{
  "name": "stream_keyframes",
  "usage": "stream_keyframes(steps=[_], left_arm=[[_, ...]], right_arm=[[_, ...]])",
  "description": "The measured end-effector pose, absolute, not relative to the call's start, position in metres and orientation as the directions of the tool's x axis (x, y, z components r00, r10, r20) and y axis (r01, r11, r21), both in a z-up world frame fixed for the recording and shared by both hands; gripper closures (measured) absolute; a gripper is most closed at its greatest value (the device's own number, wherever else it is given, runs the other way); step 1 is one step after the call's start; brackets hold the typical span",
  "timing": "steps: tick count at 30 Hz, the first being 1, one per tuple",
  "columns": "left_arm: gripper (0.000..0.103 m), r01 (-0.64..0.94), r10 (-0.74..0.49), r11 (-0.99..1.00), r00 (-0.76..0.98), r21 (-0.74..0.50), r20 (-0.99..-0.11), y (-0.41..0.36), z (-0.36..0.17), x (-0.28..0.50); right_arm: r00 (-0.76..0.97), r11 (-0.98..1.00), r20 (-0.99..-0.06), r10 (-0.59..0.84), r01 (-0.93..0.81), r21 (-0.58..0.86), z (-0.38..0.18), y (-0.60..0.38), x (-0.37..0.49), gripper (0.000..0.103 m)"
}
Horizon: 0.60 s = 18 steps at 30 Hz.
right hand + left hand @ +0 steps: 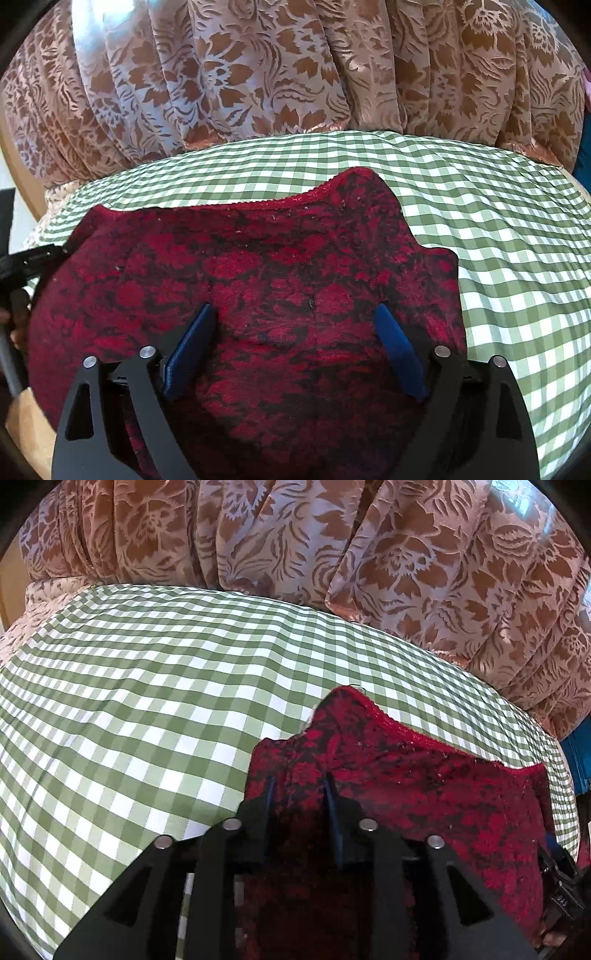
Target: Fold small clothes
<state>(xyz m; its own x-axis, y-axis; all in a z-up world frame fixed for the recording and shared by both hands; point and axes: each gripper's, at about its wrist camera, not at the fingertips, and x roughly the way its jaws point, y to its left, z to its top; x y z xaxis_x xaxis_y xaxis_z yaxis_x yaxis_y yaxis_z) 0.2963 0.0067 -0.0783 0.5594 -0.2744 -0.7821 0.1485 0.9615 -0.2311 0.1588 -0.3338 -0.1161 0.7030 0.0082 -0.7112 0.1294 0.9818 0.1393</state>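
A brown-and-pale floral curtain (258, 74), gathered in deep folds, hangs along the far edge of the surface and fills the top of both wrist views. Below it lies a green-and-white checked cloth (129, 686) that covers the whole surface; what it is spread over stays hidden, though a strip of light wood shows at the near left corner in the right wrist view.

On that cloth lies the small garment, a dark red piece with a black mottled floral pattern and a fuzzy knit-like texture (258, 266). It is spread open toward the near edge of the checked cloth, with a scalloped red hem running along its far side and one corner peaking up toward the curtain. Its near part runs out of sight under both grippers.

The right gripper (293, 314), black with blue pads, hangs over the middle of the garment with its jaws standing wide apart; red fabric shows between the pads, but they do not press on it. The left gripper (299, 786), of the same make, sits at the garment's left side near its edge, its jaws parted only narrowly. Fabric lies in the gap between its blue pads, yet whether they pinch it I cannot tell.
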Motion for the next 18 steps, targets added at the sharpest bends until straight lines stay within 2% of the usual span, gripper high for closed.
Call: stream_keyframes(steps=[1, 2, 3, 7, 13, 15, 18], left_arm=[[0.042, 0.113, -0.247, 0.968, 0.571, -0.223, -0.783, 0.012, -0.074, 0.297], [0.039, 0.072, -0.231, 0.970, 0.589, -0.234, -0.774, 0.018, -0.066, 0.294], [0.039, 0.067, -0.246, 0.963, 0.604, -0.259, -0.758, 0.023, -0.059, 0.290], [0.041, 0.090, -0.213, 0.974, 0.684, -0.209, -0.698, 0.022, -0.030, 0.256], [0.041, 0.307, -0.364, 0.930, 0.691, -0.202, -0.625, -0.013, -0.005, 0.191], [0.041, 0.400, -0.416, 0.899, 0.649, -0.180, -0.637, -0.039, -0.010, 0.177], [0.041, 0.450, -0.387, 0.885, 0.559, -0.124, -0.734, -0.075, -0.039, 0.179]], right_arm=[[0.701, 0.982, -0.713, 0.009, 0.130, 0.140, -0.115, -0.334, 0.160, 0.016], [0.699, 0.981, -0.715, 0.013, 0.129, 0.144, -0.114, -0.335, 0.160, 0.016], [0.699, 0.981, -0.715, 0.018, 0.126, 0.148, -0.113, -0.336, 0.160, 0.016], [0.695, 0.976, -0.716, 0.065, 0.105, 0.191, -0.102, -0.343, 0.154, 0.016], [0.749, 0.930, -0.651, 0.127, 0.137, 0.340, -0.074, -0.376, 0.123, 0.016], [0.749, 0.919, -0.650, 0.133, 0.153, 0.364, -0.074, -0.388, 0.114, 0.016], [0.688, 0.922, -0.725, 0.030, 0.260, 0.285, -0.091, -0.402, 0.109, 0.016]])
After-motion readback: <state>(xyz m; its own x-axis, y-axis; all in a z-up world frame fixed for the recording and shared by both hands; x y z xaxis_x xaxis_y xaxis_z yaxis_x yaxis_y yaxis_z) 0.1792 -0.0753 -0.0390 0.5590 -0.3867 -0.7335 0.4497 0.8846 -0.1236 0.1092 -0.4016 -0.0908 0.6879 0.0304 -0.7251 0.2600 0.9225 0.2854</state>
